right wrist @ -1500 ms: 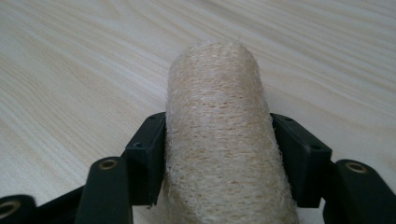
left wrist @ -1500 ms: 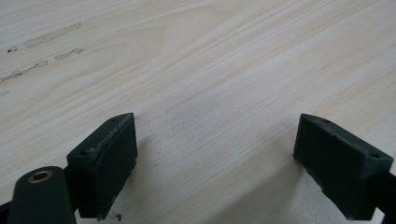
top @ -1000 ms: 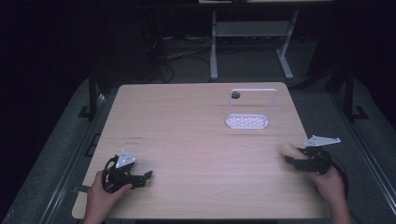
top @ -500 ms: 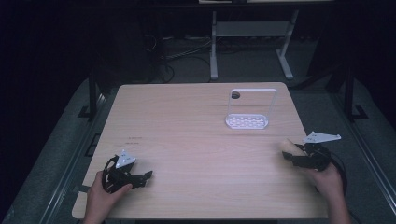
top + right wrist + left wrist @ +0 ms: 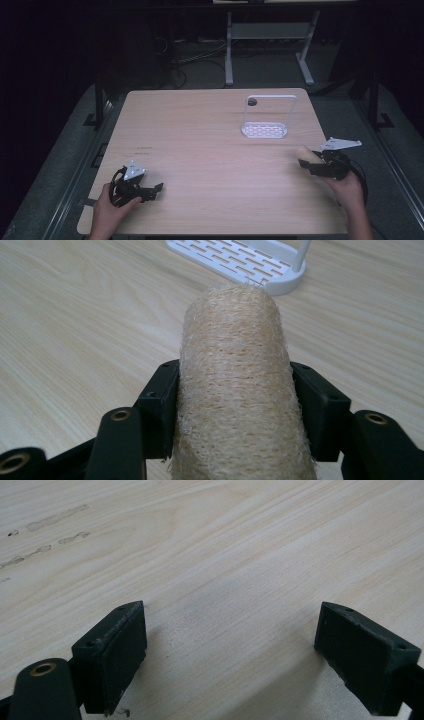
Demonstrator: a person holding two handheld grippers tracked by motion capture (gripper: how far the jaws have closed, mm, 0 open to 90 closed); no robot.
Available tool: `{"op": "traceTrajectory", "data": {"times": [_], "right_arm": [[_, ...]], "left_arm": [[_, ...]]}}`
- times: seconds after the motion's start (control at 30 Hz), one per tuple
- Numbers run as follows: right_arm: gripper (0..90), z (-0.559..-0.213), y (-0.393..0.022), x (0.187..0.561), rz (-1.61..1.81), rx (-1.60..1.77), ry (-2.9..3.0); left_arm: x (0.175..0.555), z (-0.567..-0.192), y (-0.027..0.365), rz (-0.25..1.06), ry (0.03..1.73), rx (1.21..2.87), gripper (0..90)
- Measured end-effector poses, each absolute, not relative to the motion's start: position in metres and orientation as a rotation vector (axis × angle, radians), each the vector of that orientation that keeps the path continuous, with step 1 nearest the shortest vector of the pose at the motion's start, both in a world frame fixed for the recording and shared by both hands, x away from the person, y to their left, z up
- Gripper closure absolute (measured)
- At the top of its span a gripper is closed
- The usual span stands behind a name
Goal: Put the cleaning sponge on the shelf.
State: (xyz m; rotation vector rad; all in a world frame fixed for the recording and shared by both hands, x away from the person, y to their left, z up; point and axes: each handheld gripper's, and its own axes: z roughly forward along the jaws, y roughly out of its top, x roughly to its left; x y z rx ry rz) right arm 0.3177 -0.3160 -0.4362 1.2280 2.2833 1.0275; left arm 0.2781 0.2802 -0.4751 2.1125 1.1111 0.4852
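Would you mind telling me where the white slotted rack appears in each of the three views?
High view: white rack stands on the table's far right part, ahead of the right gripper.
Left gripper view: not in it.
Right gripper view: rack at top centre, beyond the loofah.
Shared landmark: wooden table.

A pale wood-grain tabletop (image 5: 210, 145) with rounded corners fills the middle of the high view. A few faint dark marks (image 5: 145, 148) sit on it toward its left side; in the left gripper view similar smudges (image 5: 55, 519) run across the upper left of the wood. A small dark round hole (image 5: 252, 102) lies near the far right edge of the tabletop. Beyond the far edge stands a white metal frame (image 5: 270, 37) with two legs and a crossbar, and dark cables (image 5: 195, 57) lie tangled on the grey floor (image 5: 260, 75) beside it. Black bars (image 5: 100, 95) flank the tabletop on both sides, against a dark background.
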Motion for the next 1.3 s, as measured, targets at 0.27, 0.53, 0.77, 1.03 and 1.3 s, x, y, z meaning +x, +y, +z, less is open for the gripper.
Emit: {"op": "traceTrajectory", "data": {"times": [0.27, 0.53, 0.77, 1.03, 1.3], "right_arm": [[42.0, -0.433, -0.31, 0.324, 1.042, 1.22, 2.283], [42.0, -0.429, -0.3, 0.333, 1.047, 1.209, 2.285], [42.1, -0.427, -0.292, 0.34, 1.065, 1.203, 2.28], [42.1, -0.425, -0.286, 0.351, 1.069, 1.212, 2.269], [42.1, -0.424, -0.279, 0.362, 1.066, 1.207, 2.272]], "left_arm": [[0.278, -0.475, 0.28, 0.485, 1.111, 2.112, 12.8], [0.278, -0.475, 0.28, 0.484, 1.111, 2.112, 12.9], [0.278, -0.475, 0.28, 0.484, 1.111, 2.112, 12.9], [0.278, -0.475, 0.28, 0.484, 1.111, 2.111, 12.9], [0.278, -0.475, 0.28, 0.484, 1.111, 2.111, 12.8]]}}
